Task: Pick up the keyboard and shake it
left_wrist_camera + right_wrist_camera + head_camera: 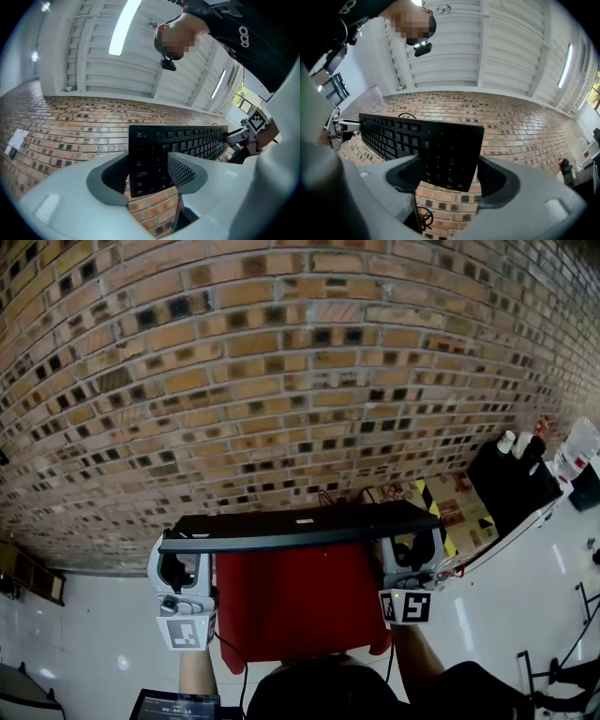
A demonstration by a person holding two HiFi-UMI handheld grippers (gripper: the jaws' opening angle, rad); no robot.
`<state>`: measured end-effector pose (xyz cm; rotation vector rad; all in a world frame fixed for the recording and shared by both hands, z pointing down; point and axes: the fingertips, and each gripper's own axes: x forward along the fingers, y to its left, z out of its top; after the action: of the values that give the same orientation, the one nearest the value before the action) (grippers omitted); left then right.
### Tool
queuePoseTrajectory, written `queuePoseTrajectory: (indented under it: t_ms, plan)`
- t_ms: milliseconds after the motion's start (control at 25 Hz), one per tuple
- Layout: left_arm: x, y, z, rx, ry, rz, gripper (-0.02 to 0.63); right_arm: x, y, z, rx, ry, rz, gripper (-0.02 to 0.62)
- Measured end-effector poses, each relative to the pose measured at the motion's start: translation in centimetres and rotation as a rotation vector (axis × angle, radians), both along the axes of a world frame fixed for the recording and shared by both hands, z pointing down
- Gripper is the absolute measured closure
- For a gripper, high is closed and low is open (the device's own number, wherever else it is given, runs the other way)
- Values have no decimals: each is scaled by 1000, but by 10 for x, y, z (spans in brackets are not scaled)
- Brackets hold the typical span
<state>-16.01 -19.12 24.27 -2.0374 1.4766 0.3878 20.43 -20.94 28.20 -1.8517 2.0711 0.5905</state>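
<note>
The black keyboard [300,526] is up in the air, held roughly level in front of a brick wall [281,381] and above a worktop draped in red cloth [291,606]. The left tongs [183,559] are clamped on one short end. The right tongs [410,554] are clamped on the other, number-pad end.

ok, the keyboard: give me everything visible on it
The keyboard is black, full-size and plastic-looking, with low dark keys and a number block at one end. It is held in the air above the red surface, roughly level and nearly edge-on in the head view. The left tool clamps one end, the right tool the other. A thin cable leaves its far edge.
</note>
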Motion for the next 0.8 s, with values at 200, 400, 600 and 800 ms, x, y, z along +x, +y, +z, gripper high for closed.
queuePoseTrajectory:
  t_ms: [200,400,600,800]
  plan:
    - [22,-4,-14,35,-15,41,345,18,3,-2,14,-10,28,261]
    - [28,-14,-2,7,3,49,345,26,3,1,9,0,52,261]
    - [30,-20,1,1,2,51,345,30,-3,2,0,1,53,261]
    - [29,-30,17,-45,23,50,345,30,-12,12,-39,13,48,261]
